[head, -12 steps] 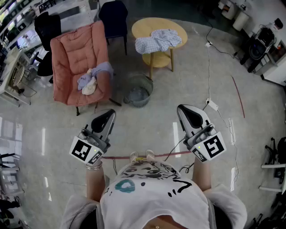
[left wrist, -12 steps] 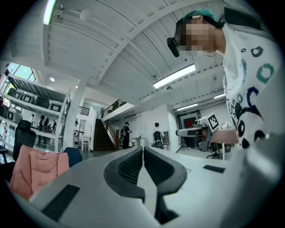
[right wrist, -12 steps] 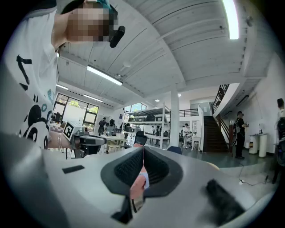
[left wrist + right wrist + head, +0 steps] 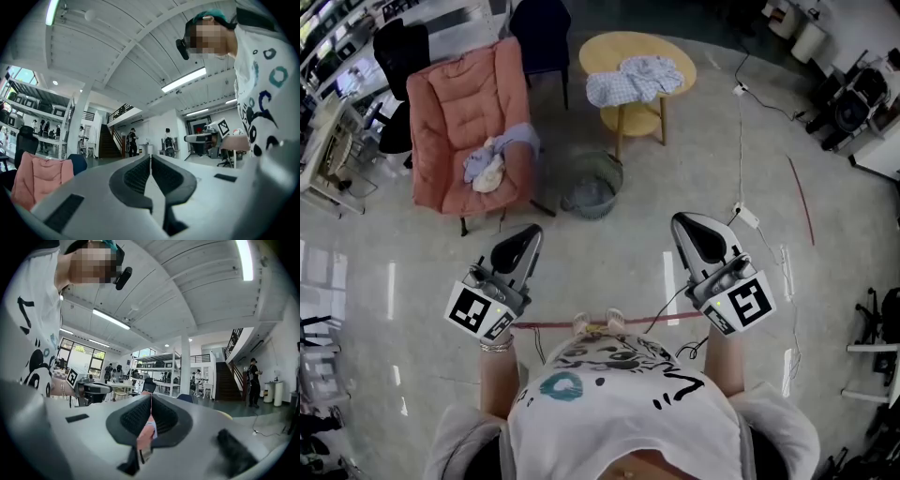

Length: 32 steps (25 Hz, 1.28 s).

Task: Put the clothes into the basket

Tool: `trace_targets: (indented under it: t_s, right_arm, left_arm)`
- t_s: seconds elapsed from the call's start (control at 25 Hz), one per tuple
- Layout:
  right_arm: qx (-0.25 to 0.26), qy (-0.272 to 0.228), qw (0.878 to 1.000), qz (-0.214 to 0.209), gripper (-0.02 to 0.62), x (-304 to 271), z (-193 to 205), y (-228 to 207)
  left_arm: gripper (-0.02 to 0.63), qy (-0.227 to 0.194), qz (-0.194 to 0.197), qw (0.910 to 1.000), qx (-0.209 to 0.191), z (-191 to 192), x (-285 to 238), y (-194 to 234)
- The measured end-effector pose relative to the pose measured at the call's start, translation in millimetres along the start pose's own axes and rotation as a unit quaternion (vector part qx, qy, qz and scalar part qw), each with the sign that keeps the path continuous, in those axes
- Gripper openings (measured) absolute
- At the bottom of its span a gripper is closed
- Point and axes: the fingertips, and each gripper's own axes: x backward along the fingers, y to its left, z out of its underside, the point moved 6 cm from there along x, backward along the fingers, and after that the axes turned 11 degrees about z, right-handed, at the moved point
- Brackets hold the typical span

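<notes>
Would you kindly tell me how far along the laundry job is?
Done: nothing clearly; whether the basket holds anything is unclear. In hand: nothing, the left gripper and right gripper are both shut and empty. Left: the clothes on the chair and the shirt on the table need moving.

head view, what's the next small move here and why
Probably step toward the pink padded armchair and open the left hand-held gripper. It and the right hand-held gripper are shut and empty, far short of the lavender and cream clothes on the seat. The grey wire basket stands on the floor beside that chair.
</notes>
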Motion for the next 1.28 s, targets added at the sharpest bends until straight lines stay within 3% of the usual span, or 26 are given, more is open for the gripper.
trace_targets:
  t_s: [0.32,0.52,0.88,1.08,1.28]
  right_arm:
    - [-0.026,-0.022,0.999,0.010,0.029,5.4,-2.4,-10.0]
    - [-0.016,-0.022,1.000,0.013,0.031,5.1,0.0,-14.5]
    - [-0.020,-0.025,0.999,-0.012,0.031,14.2,3.9,-32.9]
    - [-0.021,-0.025,0.999,0.020,0.032,16.3,13.8,-57.6]
    - [-0.036,-0.031,0.999,0.012,0.032,16.4,16.0,-60.2]
  left_arm:
    - [0.023,0.001,-0.014,0.9999,0.001,-2.3,1.2,-9.9]
    - [0.023,0.008,-0.028,0.9995,0.007,1.5,5.1,-15.3]
    - [0.023,0.001,-0.054,0.9986,0.000,1.1,-10.7,-30.6]
    - [0.023,-0.001,-0.062,0.9980,0.005,7.3,-24.6,-41.0]
    - [0.023,0.010,-0.068,0.9975,0.016,14.7,-21.2,-48.7]
